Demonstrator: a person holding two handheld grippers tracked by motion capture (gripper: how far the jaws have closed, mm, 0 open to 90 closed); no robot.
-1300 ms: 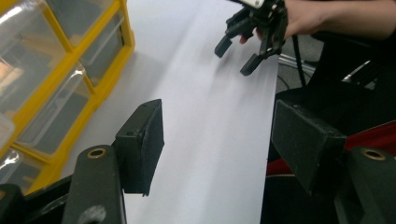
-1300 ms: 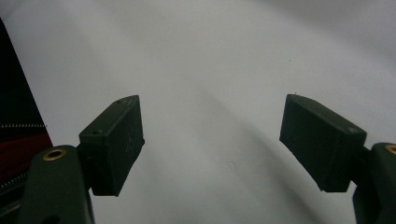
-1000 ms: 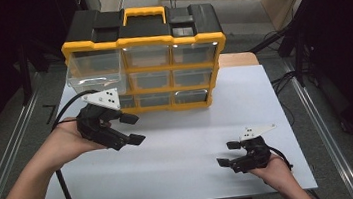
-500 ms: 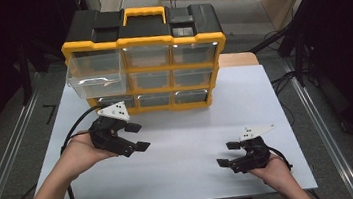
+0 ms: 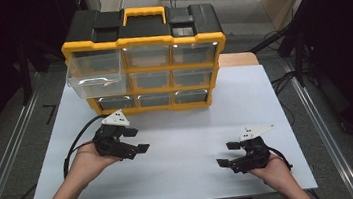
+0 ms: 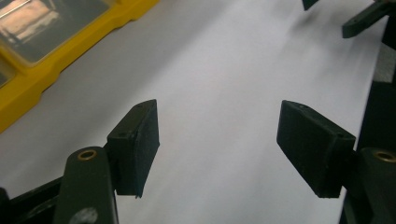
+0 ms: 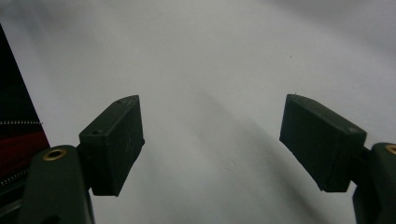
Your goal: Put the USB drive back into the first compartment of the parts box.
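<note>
1 white surface [image 5: 183, 179]. 1 yellow-and-black drawer organizer [image 5: 146, 62] stands at its far edge, with 9 clear drawers in 3 rows of 3; the top-left drawer [image 5: 95, 76] is pulled out. Left tongs [image 5: 136, 140] sit just in front of the organizer's bottom-left drawers, apart from it, jaws released, just been opening, nothing between. Right tongs [image 5: 227, 154] sit well apart at the near right, jaws spread, empty. 2 tongs total.
</note>
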